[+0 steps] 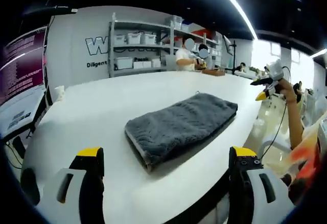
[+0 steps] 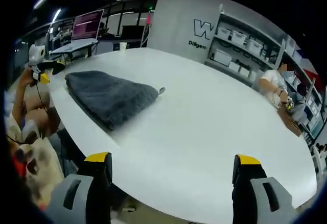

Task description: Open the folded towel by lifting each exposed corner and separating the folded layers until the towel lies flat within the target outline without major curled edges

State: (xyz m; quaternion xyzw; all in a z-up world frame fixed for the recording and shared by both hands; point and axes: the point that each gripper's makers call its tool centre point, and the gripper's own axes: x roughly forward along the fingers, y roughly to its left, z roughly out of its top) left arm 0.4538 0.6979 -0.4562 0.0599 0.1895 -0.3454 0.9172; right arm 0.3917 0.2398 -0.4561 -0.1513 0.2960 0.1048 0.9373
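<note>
Yellow-tipped jaws of the left gripper (image 1: 166, 157) stood spread wide at the near edge of the white table (image 1: 102, 106), pinching nothing. Ahead of them, toward twelve o'clock in the left gripper view, the folded grey towel (image 1: 181, 124) lay flat on the tabletop, apart from both jaws, its long side running toward one o'clock. Over at three o'clock the right gripper (image 1: 264, 89) was held up off the table in a hand, well apart from the towel. From the right gripper view, that gripper's own jaws (image 2: 173, 165) also stood spread and empty; the towel (image 2: 110, 99) lay toward ten o'clock, well apart. Its small tag possibly showed at the far corner. Shelves (image 1: 148, 45) stood behind.
</note>
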